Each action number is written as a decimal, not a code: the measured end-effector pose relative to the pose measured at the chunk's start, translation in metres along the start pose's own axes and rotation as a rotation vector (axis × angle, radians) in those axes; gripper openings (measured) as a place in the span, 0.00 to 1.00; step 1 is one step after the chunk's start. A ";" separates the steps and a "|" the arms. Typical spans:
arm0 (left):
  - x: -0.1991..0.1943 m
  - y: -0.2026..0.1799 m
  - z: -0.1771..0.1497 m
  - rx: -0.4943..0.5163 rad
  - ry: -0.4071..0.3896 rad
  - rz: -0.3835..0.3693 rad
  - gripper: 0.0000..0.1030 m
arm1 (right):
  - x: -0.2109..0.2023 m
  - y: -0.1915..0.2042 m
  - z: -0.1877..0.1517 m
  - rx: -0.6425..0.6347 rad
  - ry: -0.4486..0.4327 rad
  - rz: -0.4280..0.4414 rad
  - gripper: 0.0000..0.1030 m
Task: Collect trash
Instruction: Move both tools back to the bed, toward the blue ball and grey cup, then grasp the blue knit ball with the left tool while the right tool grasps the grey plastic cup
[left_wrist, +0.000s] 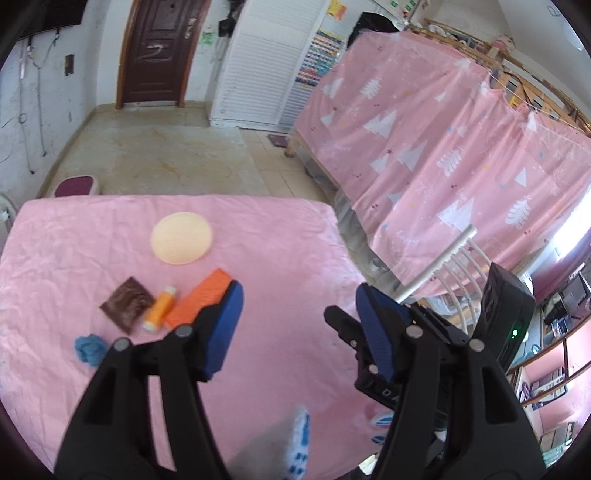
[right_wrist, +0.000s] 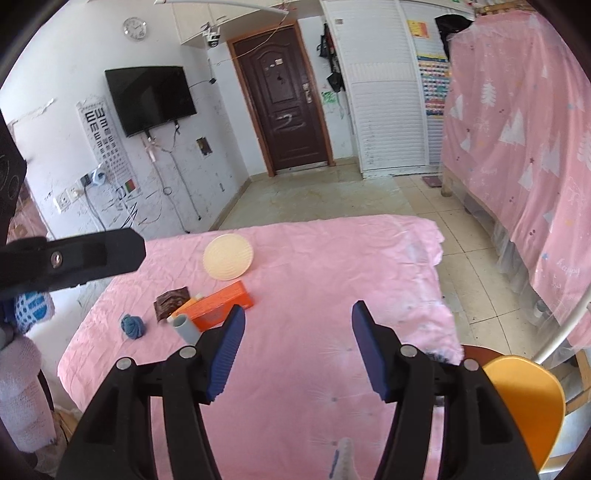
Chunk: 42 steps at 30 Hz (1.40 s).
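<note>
On the table's pink cloth (left_wrist: 288, 236) lies a cluster of small items: a brown wrapper (left_wrist: 127, 303), a yellow-orange spool (left_wrist: 160, 308), an orange box (left_wrist: 201, 297) and a blue crumpled wad (left_wrist: 89, 349). A cream round disc (left_wrist: 182, 238) lies farther back. My left gripper (left_wrist: 299, 326) hovers open just right of the box, with nothing between its blue pads. My right gripper (right_wrist: 297, 339) is also open and empty, right of the orange box (right_wrist: 221, 304), a grey tube (right_wrist: 186, 326), the wrapper (right_wrist: 171, 301) and the wad (right_wrist: 132, 326).
A yellow chair (right_wrist: 524, 398) stands at the table's right corner. A bunk bed draped in a pink curtain (left_wrist: 424, 147) runs along the right. A white metal chair back (left_wrist: 447, 262) is beside the table. A black finger (right_wrist: 92, 254) of my left gripper crosses the right wrist view.
</note>
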<state>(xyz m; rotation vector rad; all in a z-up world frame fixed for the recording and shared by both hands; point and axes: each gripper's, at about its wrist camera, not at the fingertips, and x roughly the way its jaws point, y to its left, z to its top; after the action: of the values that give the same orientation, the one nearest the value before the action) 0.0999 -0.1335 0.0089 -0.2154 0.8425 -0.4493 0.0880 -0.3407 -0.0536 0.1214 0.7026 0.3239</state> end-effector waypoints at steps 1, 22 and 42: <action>-0.003 0.009 0.000 -0.012 -0.004 0.014 0.59 | 0.003 0.004 0.000 -0.007 0.006 0.006 0.50; -0.007 0.128 -0.017 -0.142 0.045 0.224 0.63 | 0.078 0.091 -0.017 -0.161 0.176 0.090 0.55; 0.027 0.163 -0.052 -0.139 0.160 0.334 0.50 | 0.100 0.097 -0.022 -0.183 0.239 0.080 0.54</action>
<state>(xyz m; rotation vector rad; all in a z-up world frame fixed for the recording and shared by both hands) 0.1244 -0.0019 -0.1015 -0.1634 1.0470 -0.0949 0.1204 -0.2158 -0.1105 -0.0653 0.9022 0.4826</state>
